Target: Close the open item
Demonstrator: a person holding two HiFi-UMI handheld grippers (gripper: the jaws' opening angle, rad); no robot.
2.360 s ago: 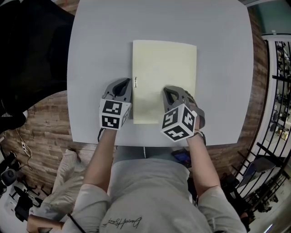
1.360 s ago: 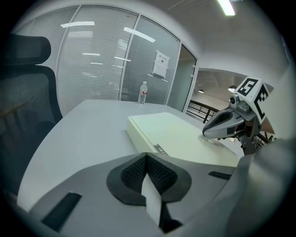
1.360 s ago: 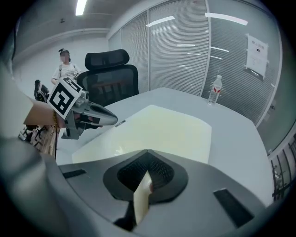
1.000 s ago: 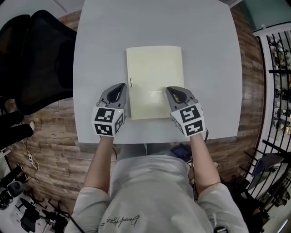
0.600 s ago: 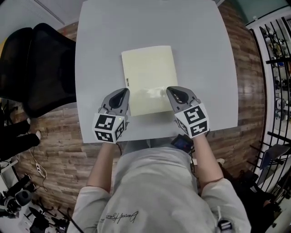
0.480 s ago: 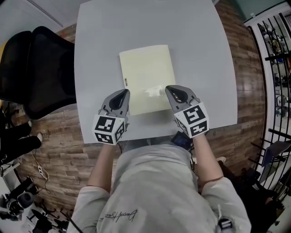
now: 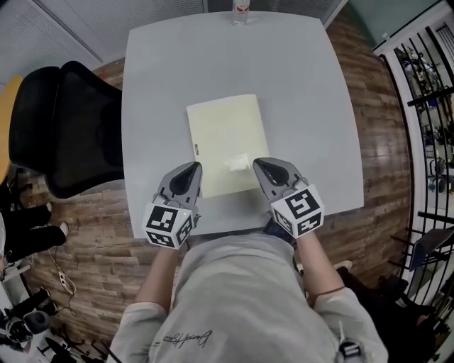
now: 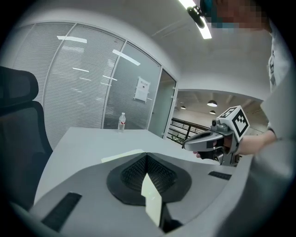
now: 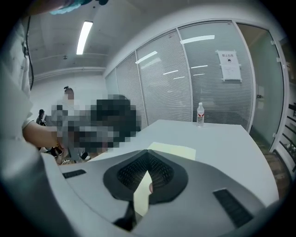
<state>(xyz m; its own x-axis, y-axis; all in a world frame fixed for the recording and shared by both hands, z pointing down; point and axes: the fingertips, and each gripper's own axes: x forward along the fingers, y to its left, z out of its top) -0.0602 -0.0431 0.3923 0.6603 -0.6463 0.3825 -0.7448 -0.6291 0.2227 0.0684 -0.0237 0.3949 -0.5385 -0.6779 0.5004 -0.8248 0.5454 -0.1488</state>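
Observation:
A pale yellow folder point(image 7: 224, 142) lies flat and closed on the grey table point(image 7: 305, 106). My left gripper point(image 7: 191, 170) is shut, its tip at the folder's front left corner. My right gripper point(image 7: 261, 166) is shut too, with its tip over the front right corner. Neither holds anything. In the left gripper view the shut left gripper point(image 8: 147, 155) points over the folder point(image 8: 121, 156), and the right gripper point(image 8: 187, 146) shows at the right. The right gripper view has the right gripper point(image 9: 148, 152) shut in front of the folder point(image 9: 175, 150).
A water bottle point(image 7: 241, 8) stands at the table's far edge, also in the left gripper view point(image 8: 121, 122) and the right gripper view point(image 9: 200, 114). A black office chair point(image 7: 67, 135) stands left of the table. Black railings point(image 7: 425, 106) run along the right.
Both grippers have drawn back toward the table's front edge, their tips now at the folder's near corners. The head view has pulled back, bringing the bottle into sight. The folder stays closed.

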